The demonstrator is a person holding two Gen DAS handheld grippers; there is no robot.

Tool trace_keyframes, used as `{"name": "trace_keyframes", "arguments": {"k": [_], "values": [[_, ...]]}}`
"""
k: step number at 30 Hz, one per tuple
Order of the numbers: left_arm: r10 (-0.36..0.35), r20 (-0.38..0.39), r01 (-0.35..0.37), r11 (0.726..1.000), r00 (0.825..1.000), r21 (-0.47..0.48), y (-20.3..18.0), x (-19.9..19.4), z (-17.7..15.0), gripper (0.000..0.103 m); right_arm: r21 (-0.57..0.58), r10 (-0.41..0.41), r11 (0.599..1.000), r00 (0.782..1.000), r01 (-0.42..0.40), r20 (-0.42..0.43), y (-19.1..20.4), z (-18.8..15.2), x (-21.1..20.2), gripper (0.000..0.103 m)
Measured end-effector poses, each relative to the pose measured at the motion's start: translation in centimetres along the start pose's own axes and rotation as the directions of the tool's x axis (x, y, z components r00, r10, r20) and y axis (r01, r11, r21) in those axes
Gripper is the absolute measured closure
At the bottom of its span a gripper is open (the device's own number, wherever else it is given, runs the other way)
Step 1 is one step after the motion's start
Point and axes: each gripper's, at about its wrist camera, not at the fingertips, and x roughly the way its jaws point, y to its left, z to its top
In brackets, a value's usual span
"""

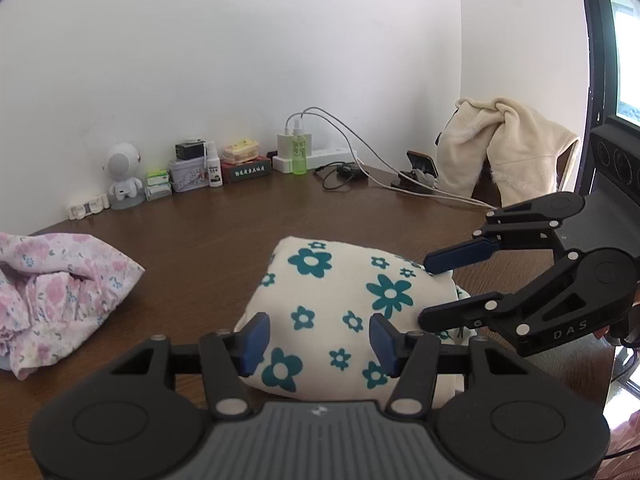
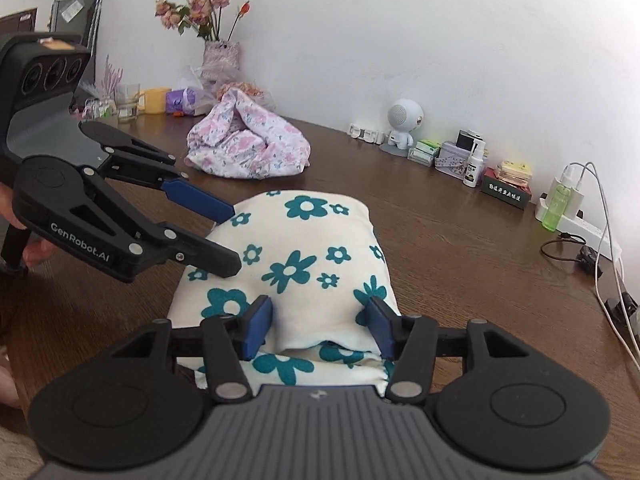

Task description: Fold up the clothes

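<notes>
garments: 3 | grippers: 2 | spray bottles: 2 | robot figurine [image 1: 124, 176]: 1 | flower vase [image 2: 220, 58]: 1

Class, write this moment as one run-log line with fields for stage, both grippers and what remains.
stage: cream teal-flowered garment folded | left gripper open over it | right gripper open over it | remaining: pink floral garment unfolded

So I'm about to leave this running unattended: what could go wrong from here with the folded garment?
1. Both claws, left and right, stand open over the folded garment; a fingertip could snag it and undo the fold.
2. The bundle looks puffy, so it may spring open.
3. The cables lie near the right claw and might catch.
</notes>
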Motion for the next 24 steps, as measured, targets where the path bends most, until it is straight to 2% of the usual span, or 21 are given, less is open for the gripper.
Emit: {"name": "trace_keyframes", "arguments": {"k": [3, 5, 7, 9, 13, 17, 24], "values": [[-0.002, 0.039, 0.001, 1.0, 0.999, 0.024, 0.5, -0.1, 2.2, 0.051, 0.1, 0.003, 0.995, 0.996, -0.012, 0.087, -0.5, 0.3, -2.3, 0.049], [-0.034, 0.021, 0.032, 0.996, 0.999, 0.079, 0.3, 1.4, 3.8, 0.06, 0.114, -0.019, 0.993, 0.994, 0.007, 0.108, -0.2, 0.5, -2.7, 0.049], [-0.051, -0.026, 0.055, 0.989, 0.998, 0.137, -0.1, 3.5, 4.9, 0.078, 0.111, -0.033, 0.994, 0.995, 0.022, 0.099, 0.4, 0.5, -2.5, 0.05], [-0.045, -0.09, 0.06, 0.983, 0.995, 0.171, -0.2, 5.9, 5.3, 0.085, 0.102, -0.052, 0.994, 0.996, 0.044, 0.071, 1.0, 0.2, -1.8, 0.056], [-0.067, -0.175, 0.098, 0.979, 0.982, 0.181, 0.3, 9.4, 4.3, 0.086, 0.087, -0.079, 0.993, 0.997, 0.077, 0.025, 1.1, -1.1, 0.0, 0.06], [-0.059, -0.172, 0.083, 0.987, 0.983, 0.137, 0.7, 9.2, 3.1, 0.087, 0.062, -0.049, 0.997, 0.999, 0.049, 0.006, 0.1, -1.4, 0.6, 0.06], [0.007, -0.167, 0.004, 0.998, 0.986, 0.065, 0.4, 6.0, 1.4, 0.088, -0.127, 0.033, 0.991, 0.997, -0.042, -0.076, -2.5, 0.4, 1.6, 0.055]]}}
